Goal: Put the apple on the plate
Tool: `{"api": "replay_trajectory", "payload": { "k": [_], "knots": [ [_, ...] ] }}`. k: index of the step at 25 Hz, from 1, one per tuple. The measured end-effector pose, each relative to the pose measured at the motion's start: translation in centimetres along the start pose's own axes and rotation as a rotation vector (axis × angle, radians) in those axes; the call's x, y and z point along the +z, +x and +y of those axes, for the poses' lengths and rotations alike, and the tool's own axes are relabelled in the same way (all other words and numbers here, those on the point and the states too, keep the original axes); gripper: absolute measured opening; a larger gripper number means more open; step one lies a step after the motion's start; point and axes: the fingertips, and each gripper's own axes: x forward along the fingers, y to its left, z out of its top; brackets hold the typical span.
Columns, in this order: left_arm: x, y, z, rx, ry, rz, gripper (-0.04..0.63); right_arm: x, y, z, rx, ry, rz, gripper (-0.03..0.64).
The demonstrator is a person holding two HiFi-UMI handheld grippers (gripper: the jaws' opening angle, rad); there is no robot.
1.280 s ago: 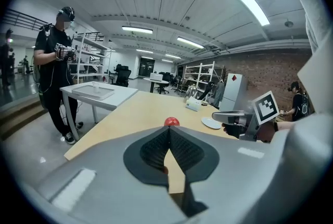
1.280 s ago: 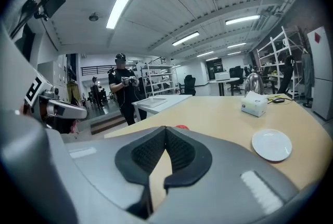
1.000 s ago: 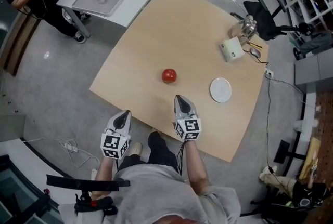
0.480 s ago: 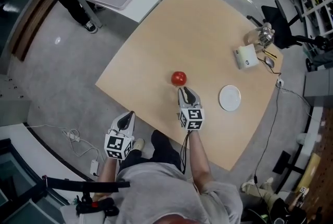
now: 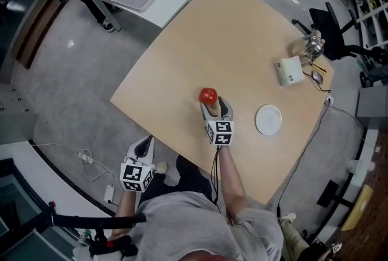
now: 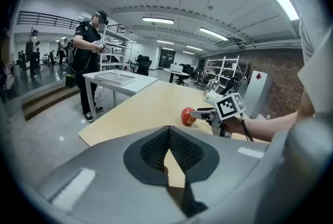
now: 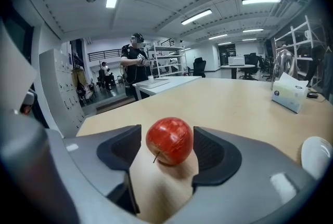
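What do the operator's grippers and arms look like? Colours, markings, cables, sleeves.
Both grippers, left gripper and right gripper, have grey bodies with black ribbed pads and a white cube of black square markers at the rear. A black cable runs along the right forearm. The person wears a light grey short-sleeved T-shirt. The right gripper's jaws are opening, the round red apple between them.

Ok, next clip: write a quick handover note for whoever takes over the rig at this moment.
Right gripper: fingers opening, one on either side of the apple, not gripping it yet.
Left gripper: shut, empty, held off the near edge of the table.
The apple sits on the table; the plate is empty, to its right.
Done: right gripper lined up. Left: close, lift, set apple on plate.
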Motion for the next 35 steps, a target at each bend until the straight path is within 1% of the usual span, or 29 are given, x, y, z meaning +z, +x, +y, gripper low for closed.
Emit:
{"api": "replay_trajectory", "payload": {
  "k": [2, 7, 14, 17, 22, 29, 35],
  "knots": [
    [-0.2, 0.1, 0.3, 0.013, -0.006, 0.004, 0.02, -0.3, 0.8, -0.1, 0.001, -0.003, 0.009, 0.339],
    [-0.2, 0.2, 0.7, 0.042, -0.018, 0.005, 0.02, -0.7, 2.2, -0.4, -0.007, -0.015, 0.027, 0.387],
    [-0.4, 0.2, 1.1, 0.059, -0.025, 0.007, 0.02, -0.9, 3.4, -0.3, 0.005, -0.023, 0.036, 0.391],
    [-0.5, 0.2, 1.2, 0.061, -0.025, 0.007, 0.02, -1.0, 3.4, -0.3, 0.002, -0.027, 0.031, 0.38],
    [-0.2, 0.2, 1.4, 0.057, -0.02, 0.003, 0.019, -0.8, 3.3, -0.1, 0.007, -0.011, 0.031, 0.377],
    [0.7, 0.4, 0.6, 0.027, 0.007, -0.009, 0.02, -0.1, 1.5, -0.5, 0.006, 0.007, 0.007, 0.376],
    [1.7, 1.1, -1.1, -0.02, 0.04, -0.018, 0.02, 0.5, -1.2, -1.8, -0.025, 0.027, -0.018, 0.376]
  ]
}}
